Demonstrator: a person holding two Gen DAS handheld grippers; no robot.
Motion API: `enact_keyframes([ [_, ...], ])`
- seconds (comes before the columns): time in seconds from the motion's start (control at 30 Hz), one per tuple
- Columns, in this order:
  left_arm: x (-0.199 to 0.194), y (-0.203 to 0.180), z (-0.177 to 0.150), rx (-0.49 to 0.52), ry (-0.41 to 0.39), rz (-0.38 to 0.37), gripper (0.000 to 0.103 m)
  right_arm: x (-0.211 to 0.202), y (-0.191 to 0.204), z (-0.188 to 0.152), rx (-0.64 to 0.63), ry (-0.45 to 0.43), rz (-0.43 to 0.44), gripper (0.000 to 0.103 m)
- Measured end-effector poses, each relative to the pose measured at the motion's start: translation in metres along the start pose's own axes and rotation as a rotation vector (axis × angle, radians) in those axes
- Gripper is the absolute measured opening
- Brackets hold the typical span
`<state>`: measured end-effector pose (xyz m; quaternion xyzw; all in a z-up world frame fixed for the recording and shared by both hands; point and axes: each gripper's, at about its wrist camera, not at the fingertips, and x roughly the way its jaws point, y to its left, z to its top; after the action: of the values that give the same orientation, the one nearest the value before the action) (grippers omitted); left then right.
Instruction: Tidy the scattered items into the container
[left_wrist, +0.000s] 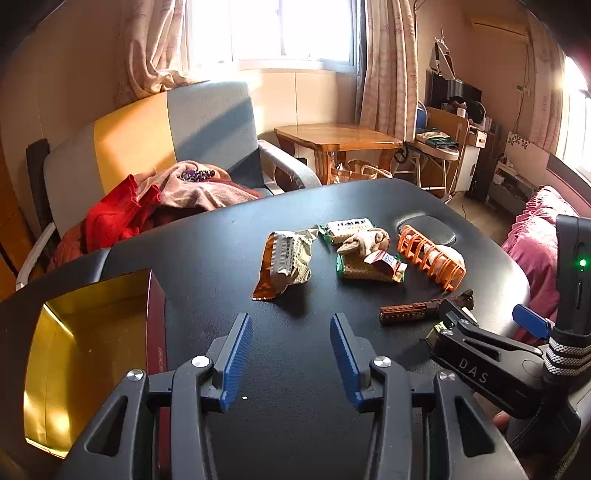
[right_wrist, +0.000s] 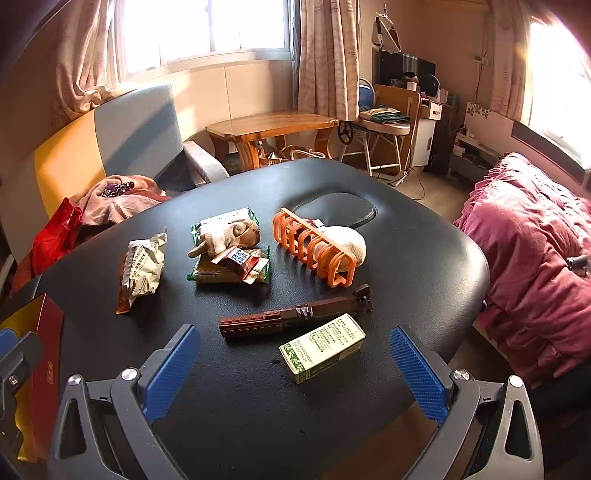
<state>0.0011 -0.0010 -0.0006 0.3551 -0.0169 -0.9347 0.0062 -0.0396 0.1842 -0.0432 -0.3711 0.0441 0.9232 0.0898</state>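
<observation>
Blue-padded fingers of the right tool stand spread wide and empty around a small green-and-white carton lying on the black surface. Beyond lie a brown brick bar, orange rack, and crinkled snack packets. The left tool, also parted and empty, hovers beside the red box with its shiny gold lining at the surface's left edge.

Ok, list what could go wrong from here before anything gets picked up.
1. The plush toy lies across two snack packs; grabbing one may drag the others.
2. The carton sits near the table's front edge and could be nudged off.
3. The white object inside the orange rack might roll out.
</observation>
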Motion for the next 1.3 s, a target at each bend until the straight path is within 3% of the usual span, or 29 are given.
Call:
enact_keyframes([
  [0.17, -0.002, 0.005, -0.006, -0.038, 0.011, -0.031, 0.045, 0.0, 0.0, 0.0, 0.002, -0.006, 0.0, 0.103],
  [0.27, 0.006, 0.006, -0.008, -0.025, 0.059, -0.031, 0.045, 0.001, -0.002, -0.002, 0.007, -0.004, 0.023, 0.103],
  [0.37, 0.02, -0.004, -0.012, 0.019, 0.099, -0.02, 0.045, 0.004, -0.017, -0.008, 0.031, 0.024, 0.122, 0.103],
  [0.47, 0.032, -0.005, -0.025, 0.039, 0.145, -0.056, 0.045, 0.008, -0.044, -0.017, 0.083, 0.049, 0.258, 0.103],
  [0.6, 0.049, -0.006, -0.045, 0.05, 0.208, -0.112, 0.045, 0.02, -0.081, -0.028, 0.149, 0.116, 0.375, 0.103],
  [0.8, 0.072, -0.006, -0.07, 0.064, 0.3, -0.124, 0.045, 0.042, -0.106, -0.024, 0.221, 0.189, 0.5, 0.103],
  [1.0, 0.084, -0.001, -0.084, 0.059, 0.354, -0.13, 0.045, 0.068, -0.098, -0.005, 0.251, 0.215, 0.533, 0.103],
  [1.17, 0.08, 0.0, -0.088, 0.074, 0.338, -0.136, 0.045, 0.096, -0.09, 0.009, 0.257, 0.228, 0.464, 0.103],
  [1.3, 0.082, 0.004, -0.087, 0.059, 0.337, -0.154, 0.046, 0.111, -0.083, 0.003, 0.305, 0.284, 0.539, 0.103],
])
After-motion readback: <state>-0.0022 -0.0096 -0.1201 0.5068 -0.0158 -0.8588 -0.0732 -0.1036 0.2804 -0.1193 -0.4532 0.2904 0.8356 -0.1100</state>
